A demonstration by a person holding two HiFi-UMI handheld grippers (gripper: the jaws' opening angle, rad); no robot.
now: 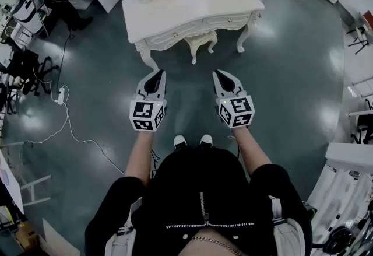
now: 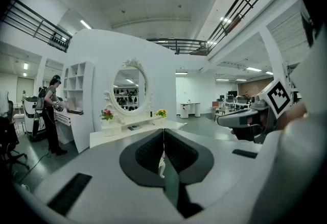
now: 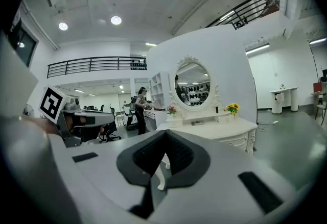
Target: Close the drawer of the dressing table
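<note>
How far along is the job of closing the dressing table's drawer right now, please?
Nothing looks done: the person stands well back from the dressing table. In hand: nothing; the left gripper and right gripper are shut, empty, touching nothing. Left: the approach and the whole push.

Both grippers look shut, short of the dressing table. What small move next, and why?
Probably step closer to the dressing table: the left gripper and right gripper are both shut and empty, short of its drawer fronts, so neither can push yet.
</note>
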